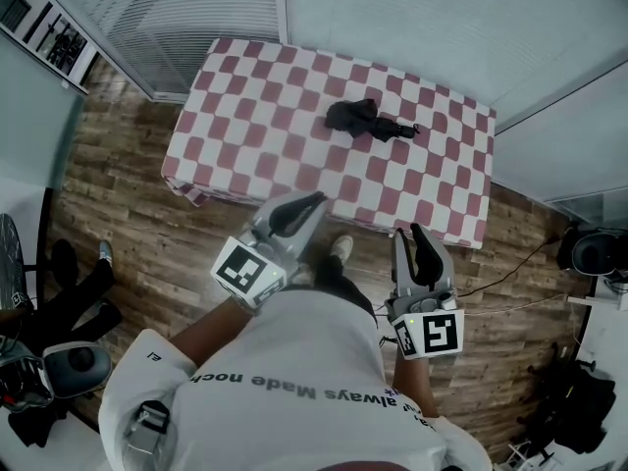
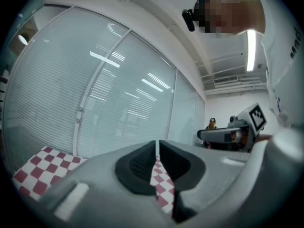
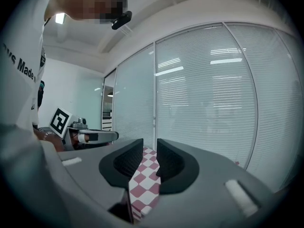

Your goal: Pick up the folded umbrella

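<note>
The table is standing against the glass walls, which are closing off its far side and right end. The umbrella is lying alone toward the far right of the checked cloth, with bare cloth spreading on every side of it, widest to the left and toward the near edge. The left gripper and right gripper are hovering at that near edge, with nothing standing between them and the umbrella. Wood floor is lying open at the table's left, while cables are trailing over the floor at the right.
</note>
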`<state>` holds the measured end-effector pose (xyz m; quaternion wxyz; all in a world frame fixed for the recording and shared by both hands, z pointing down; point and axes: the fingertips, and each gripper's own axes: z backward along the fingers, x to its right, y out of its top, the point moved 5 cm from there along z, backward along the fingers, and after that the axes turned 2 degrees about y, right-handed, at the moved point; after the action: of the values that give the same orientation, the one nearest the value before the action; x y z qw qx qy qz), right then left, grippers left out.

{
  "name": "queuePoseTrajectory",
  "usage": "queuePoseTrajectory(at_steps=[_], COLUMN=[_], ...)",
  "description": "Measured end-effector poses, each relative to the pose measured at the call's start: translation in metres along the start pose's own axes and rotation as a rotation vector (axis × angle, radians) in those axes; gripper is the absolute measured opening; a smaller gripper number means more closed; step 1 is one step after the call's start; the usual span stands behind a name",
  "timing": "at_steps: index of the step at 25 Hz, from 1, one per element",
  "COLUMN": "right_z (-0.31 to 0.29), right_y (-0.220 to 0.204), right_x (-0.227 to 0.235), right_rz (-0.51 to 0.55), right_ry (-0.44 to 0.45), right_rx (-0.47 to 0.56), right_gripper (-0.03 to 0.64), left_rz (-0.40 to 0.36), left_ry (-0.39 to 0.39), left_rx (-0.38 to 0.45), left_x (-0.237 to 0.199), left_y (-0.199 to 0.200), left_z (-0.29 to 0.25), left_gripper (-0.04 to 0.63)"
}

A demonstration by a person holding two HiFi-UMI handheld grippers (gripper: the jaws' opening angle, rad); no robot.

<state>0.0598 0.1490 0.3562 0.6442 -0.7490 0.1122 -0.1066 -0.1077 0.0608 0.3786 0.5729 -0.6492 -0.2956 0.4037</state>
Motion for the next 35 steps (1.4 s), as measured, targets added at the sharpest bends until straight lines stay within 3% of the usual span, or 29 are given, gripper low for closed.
queuePoseTrajectory(at_steps=[22, 35], right_z=[-0.065, -0.102], right_y=[0.008, 0.008], right_x=[0.180, 0.218], right_rz=[-0.002, -0.001], right_ry=[0.069, 0.089], right_rx=[0.013, 0.001], right_gripper=[0.091, 0.091], left_rz=[0.004, 0.013], left_ry=[0.061, 0.082], left_rx=[0.011, 0.009], left_x=[-0.020, -0.047], left_y=[0.009, 0.010], left_z=[-0.180, -0.225], left_gripper=[0.025, 0.026])
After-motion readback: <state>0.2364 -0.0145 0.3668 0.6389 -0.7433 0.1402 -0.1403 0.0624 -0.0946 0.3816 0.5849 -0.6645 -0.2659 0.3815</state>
